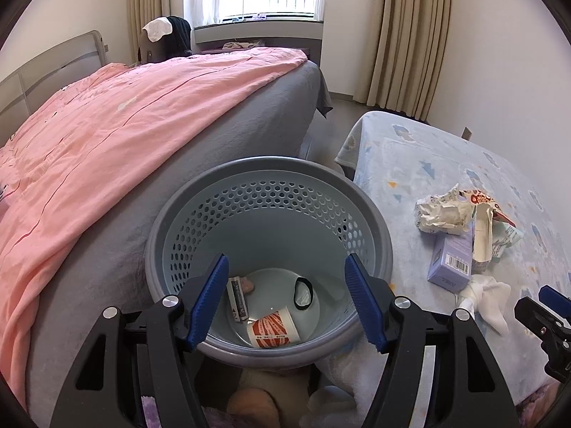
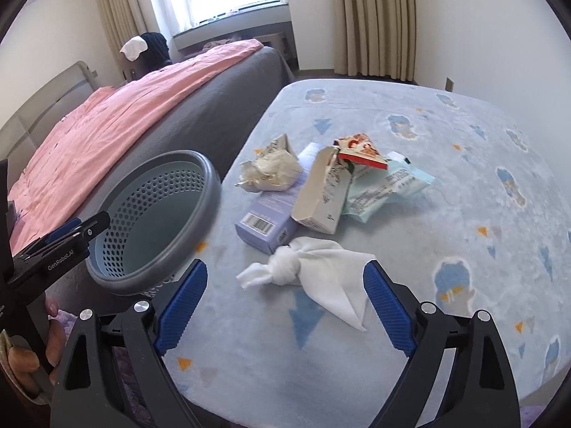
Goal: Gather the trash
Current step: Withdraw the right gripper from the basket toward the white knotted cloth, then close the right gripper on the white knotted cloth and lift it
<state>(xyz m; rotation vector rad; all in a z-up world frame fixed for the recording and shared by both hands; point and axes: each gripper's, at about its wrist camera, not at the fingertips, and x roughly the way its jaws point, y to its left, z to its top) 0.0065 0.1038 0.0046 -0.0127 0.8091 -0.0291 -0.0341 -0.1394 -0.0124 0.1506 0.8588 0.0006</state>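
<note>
1. My right tongs point(image 2: 285, 306) stand wide and empty, the knotted white tissue point(image 2: 307, 274) just ahead between the tips — long axis running across them.
2. My left tongs point(image 1: 287, 297), apart and empty, hang over the bin point(image 1: 378, 228).
3. Right is nearer; the bin lies left of the surface point(image 2: 428, 249).

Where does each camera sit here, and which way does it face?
Left wrist: on the left claw, facing down into the bin beside the bed; its own open fingers and the right claw's tip show.
Right wrist: on the right claw, facing the trash on the blanket, nearest the knotted tissue; its open fingers, the left claw and a hand show.
Shared: bin, bed, trash pile, window.
</note>
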